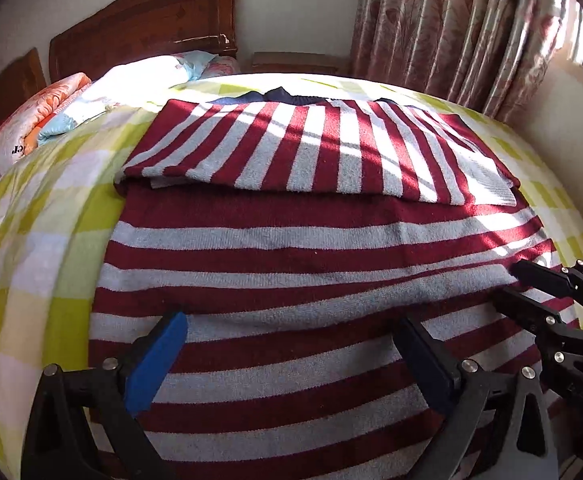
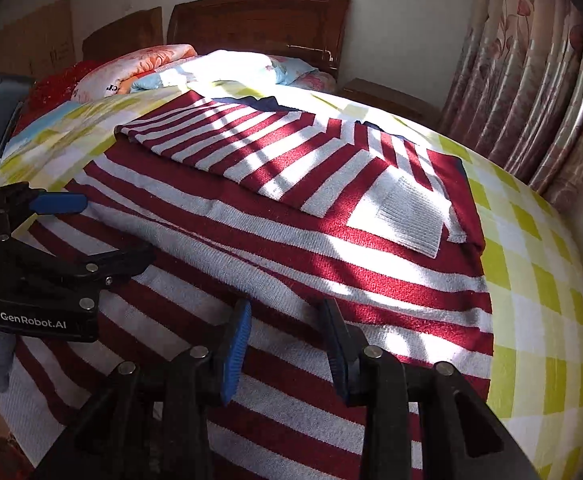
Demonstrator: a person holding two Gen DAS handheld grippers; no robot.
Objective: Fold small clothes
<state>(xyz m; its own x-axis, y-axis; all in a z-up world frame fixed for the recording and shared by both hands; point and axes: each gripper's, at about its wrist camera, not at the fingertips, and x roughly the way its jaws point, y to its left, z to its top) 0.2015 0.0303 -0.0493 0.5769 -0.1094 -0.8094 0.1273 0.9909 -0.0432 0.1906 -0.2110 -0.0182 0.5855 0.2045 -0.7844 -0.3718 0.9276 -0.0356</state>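
Observation:
A dark red and pale grey striped sweater (image 1: 299, 248) lies flat on the bed, its navy collar (image 1: 287, 95) at the far end. Both sleeves are folded across the chest, and one grey cuff (image 2: 409, 216) rests near the right edge. My left gripper (image 1: 291, 344) hovers over the hem end, wide open, with only flat cloth under it. My right gripper (image 2: 285, 336) stands over the lower right part of the sweater (image 2: 291, 240), jaws partly apart and nothing pinched between them. Each view shows the other gripper: the right one (image 1: 515, 284) at the sweater's right edge, the left one (image 2: 99, 228) on the left.
The bed has a green, yellow and white checked sheet (image 1: 39, 248). Folded quilts and pillows (image 1: 51, 116) are piled by the wooden headboard (image 1: 143, 28). A floral curtain (image 1: 451, 28) hangs along the right side, and a low wooden nightstand (image 1: 295, 62) stands behind the bed.

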